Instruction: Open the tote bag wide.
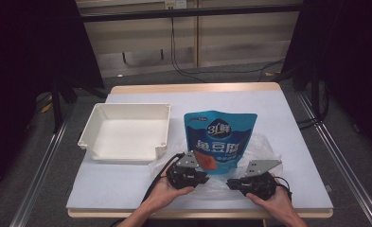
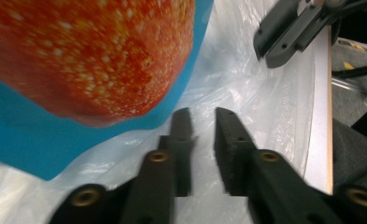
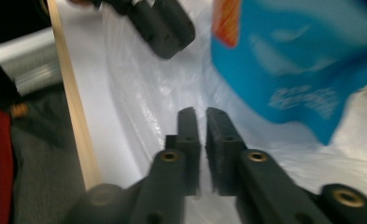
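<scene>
While blue pouch (image 1: 220, 142) lies on clear bag (image 1: 264, 150) mid-counter (image 1: 127, 182), prob for bagging, L gripper (image 2: 203, 122) & R gripper (image 3: 203, 122) sit at bag's near edge, jaws slightly parted, nothing gripped

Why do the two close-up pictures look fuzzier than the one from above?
High view: evenly lit and sharp, dark at both sides. Left gripper view: the blue pouch is crisp, the near fingers soft. Right gripper view: blurred all over, with the pouch's lettering smeared and glare on the clear plastic bag.
</scene>
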`<state>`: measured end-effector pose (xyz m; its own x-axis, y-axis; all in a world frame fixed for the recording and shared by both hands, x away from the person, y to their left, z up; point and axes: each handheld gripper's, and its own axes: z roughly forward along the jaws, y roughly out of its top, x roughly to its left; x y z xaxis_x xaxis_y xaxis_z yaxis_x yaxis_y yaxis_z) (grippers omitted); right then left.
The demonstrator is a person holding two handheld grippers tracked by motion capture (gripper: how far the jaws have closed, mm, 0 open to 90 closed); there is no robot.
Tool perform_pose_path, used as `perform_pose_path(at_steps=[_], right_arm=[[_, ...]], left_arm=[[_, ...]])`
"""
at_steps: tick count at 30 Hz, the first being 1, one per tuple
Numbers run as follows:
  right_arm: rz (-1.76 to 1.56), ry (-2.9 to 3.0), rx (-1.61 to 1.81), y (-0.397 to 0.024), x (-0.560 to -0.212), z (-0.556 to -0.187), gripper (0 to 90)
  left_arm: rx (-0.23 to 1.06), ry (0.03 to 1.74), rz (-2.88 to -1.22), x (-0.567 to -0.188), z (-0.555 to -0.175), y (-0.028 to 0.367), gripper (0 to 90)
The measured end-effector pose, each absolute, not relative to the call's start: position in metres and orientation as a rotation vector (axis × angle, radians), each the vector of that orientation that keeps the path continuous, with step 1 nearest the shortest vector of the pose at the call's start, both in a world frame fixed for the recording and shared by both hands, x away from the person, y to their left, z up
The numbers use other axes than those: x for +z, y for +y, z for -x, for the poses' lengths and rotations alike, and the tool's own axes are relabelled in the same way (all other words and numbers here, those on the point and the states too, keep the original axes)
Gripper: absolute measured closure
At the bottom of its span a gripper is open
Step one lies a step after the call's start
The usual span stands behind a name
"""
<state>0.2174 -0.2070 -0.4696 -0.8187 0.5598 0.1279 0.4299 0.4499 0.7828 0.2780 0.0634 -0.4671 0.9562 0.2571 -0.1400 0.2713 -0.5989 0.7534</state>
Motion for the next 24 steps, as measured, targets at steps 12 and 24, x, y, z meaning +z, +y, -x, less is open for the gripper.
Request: perform_pose_path(at_steps=[12,24], right_arm=[[-0.930,2.329,1.438,-0.223,-0.458,-0.201,51.2],[-0.962,2.106,1.546,-0.240,-0.442,-0.179,18.8]], left_arm=[[-0.007,0.310,-2.164,-0.451,-0.268,0.078,59.7],[0.085,0.363,-2.037,-0.422,-0.280,0.116,41.3]])
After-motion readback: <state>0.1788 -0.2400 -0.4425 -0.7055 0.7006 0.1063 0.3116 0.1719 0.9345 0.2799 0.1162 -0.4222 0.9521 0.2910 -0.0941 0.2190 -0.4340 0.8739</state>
